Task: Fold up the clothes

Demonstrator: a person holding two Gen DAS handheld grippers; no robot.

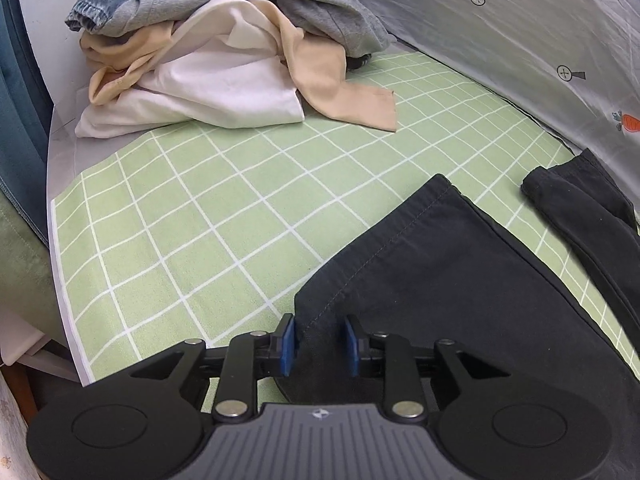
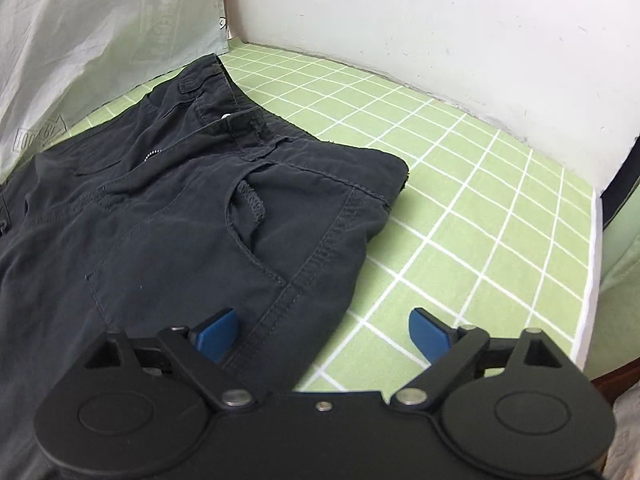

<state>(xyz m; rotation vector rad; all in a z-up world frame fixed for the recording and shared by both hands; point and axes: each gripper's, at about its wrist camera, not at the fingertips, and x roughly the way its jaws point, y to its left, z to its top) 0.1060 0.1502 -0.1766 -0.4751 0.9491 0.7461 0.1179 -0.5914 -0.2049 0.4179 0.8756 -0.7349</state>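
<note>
Dark trousers (image 2: 168,216) lay flat on a green checked tabletop (image 1: 192,240). The left gripper (image 1: 319,344) straddled a leg hem, jaws partly apart, not yet pinching. The right gripper (image 2: 324,334) gaped wide at the side seam. The soft, limp cloth looked best held by its seamed edges. Unfolded clothes (image 1: 224,52) were heaped well apart, with open cloth between.

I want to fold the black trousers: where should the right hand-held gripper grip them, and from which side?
Grip the trousers at the waist-side outer seam, coming from the open right edge; it lies flat on the mat, between the open pads.
</note>
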